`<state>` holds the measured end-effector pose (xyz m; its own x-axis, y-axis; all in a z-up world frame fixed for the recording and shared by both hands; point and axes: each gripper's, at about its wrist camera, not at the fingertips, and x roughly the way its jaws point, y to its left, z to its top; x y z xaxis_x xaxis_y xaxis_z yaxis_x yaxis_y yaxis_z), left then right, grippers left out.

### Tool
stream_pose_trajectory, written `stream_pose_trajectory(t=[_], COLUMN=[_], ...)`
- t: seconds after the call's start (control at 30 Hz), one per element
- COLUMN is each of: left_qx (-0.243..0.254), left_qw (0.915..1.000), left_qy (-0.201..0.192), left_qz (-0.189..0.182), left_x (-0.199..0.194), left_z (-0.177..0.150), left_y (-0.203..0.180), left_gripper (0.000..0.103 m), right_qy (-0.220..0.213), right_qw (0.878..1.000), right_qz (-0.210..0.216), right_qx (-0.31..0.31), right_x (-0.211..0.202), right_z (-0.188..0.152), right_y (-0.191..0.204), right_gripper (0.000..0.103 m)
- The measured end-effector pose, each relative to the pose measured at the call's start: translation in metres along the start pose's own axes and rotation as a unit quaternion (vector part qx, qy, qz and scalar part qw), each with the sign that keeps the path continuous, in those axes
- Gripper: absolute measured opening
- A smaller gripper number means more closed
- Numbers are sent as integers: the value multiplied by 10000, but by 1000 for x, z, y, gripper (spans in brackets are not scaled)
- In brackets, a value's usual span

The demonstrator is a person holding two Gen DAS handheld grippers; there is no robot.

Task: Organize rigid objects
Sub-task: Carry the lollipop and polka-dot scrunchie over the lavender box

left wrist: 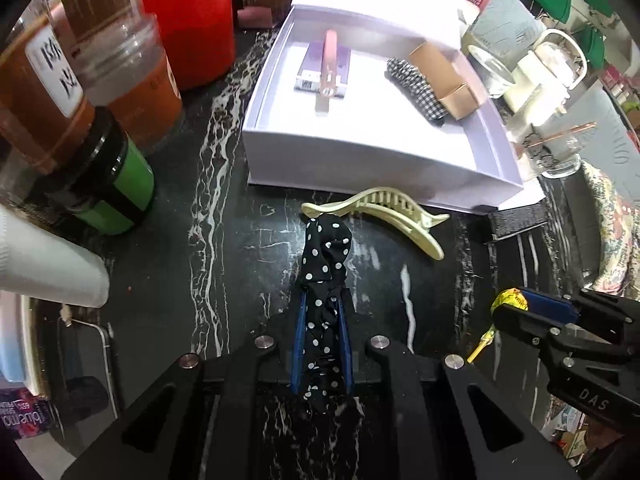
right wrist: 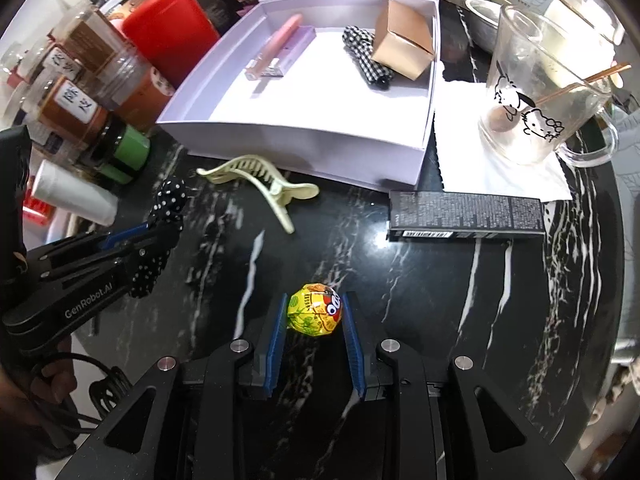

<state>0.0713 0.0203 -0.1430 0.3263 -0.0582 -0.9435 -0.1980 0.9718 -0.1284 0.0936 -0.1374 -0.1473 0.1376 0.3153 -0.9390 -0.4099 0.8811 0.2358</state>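
Polka-dot scrunchie (left wrist: 326,280): a black cloth band with white dots; it is pinched between the blue pads of the left gripper (left wrist: 322,308) and is held above the dark counter, in front of the open box
Lollipop (right wrist: 315,310): a round head in yellow printed wrapper is clamped between the two blue pads of the right gripper (right wrist: 316,312); in the left wrist view its thin yellow stick is seen hanging below the jaws
Left gripper fingers: pressed nearly together, only the cloth is between them
Right gripper fingers: closed on the lollipop head from both sides
Hair claw (left wrist: 380,216): cream plastic, laid on the counter just before the front wall of the box, apart from both grippers
White box (right wrist: 304,148): open and shallow; inside are seen a pink tube (right wrist: 276,46) lying on a purple pack, a checked black-and-white cloth piece (right wrist: 366,58) and a small brown carton (right wrist: 404,42) that leans against it
Black carton (right wrist: 466,216): long, laid flat on the counter at the right of the box
Surface: black marble counter (right wrist: 420,300) with white veins, glossy
Surroundings: jars with brown content, a green-labelled jar (left wrist: 112,188) and a red container (left wrist: 192,20) are crowded at the left; a glass mug (right wrist: 544,92) with cartoon drawings stands on a white napkin at the right
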Motion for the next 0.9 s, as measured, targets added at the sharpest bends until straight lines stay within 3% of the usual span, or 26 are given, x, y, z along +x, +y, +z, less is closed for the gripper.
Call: stream_pose_trajectory(t=[0.57, 0.9], left_qx=[554, 509], left_qw=[9978, 9975], left_qy=[-312, -430], left_qz=[-191, -222], left_x=[-76, -104], left_z=[2, 10], left_y=[-33, -29], left_gripper=[15, 15], right_qy=[-242, -360], right_qw=[9997, 9993], right_qz=[36, 126], right_qx=[-27, 43], right_x=[-66, -91], right_z=[-10, -11], right_y=[14, 28], right_gripper=[27, 27])
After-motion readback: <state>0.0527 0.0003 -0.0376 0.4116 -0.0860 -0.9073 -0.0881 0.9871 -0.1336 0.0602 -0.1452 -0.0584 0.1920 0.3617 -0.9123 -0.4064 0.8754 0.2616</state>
